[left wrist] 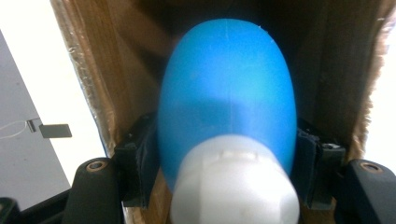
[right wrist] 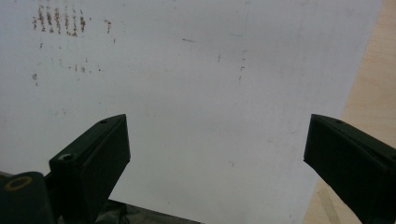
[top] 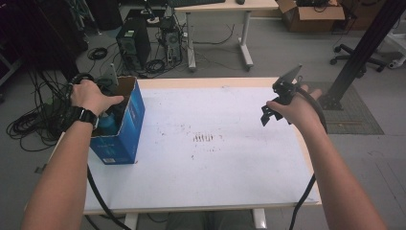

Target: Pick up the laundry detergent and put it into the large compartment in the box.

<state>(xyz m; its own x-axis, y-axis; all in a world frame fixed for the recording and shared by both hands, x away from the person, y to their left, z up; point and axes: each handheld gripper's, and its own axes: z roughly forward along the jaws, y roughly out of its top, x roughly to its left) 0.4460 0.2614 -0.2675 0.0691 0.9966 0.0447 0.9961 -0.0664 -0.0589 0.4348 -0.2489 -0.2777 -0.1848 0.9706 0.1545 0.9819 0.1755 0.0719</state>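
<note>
A blue cardboard box (top: pixel 125 128) stands open-topped at the table's left edge. My left gripper (top: pixel 107 114) reaches down into it under the person's hand. In the left gripper view the jaws press both sides of a blue bottle (left wrist: pixel 229 93) with a white cap (left wrist: pixel 233 186); the box's brown inner walls (left wrist: pixel 116 70) surround it. The left gripper (left wrist: pixel 226 158) is shut on that bottle. My right gripper (top: pixel 268 115) hovers over the table's right side. Its jaws stand wide apart, and the right gripper (right wrist: pixel 217 154) has only the white sheet beneath it.
A white sheet (top: pixel 215 158) covers the tabletop, with small brown marks (top: pixel 203 138) near its middle. Beyond the table are a computer tower (top: pixel 133 44), cable coils (top: pixel 33 122) on the floor, another desk (top: pixel 225 7), a cardboard box (top: pixel 311 14) and a black post (top: pixel 364 48).
</note>
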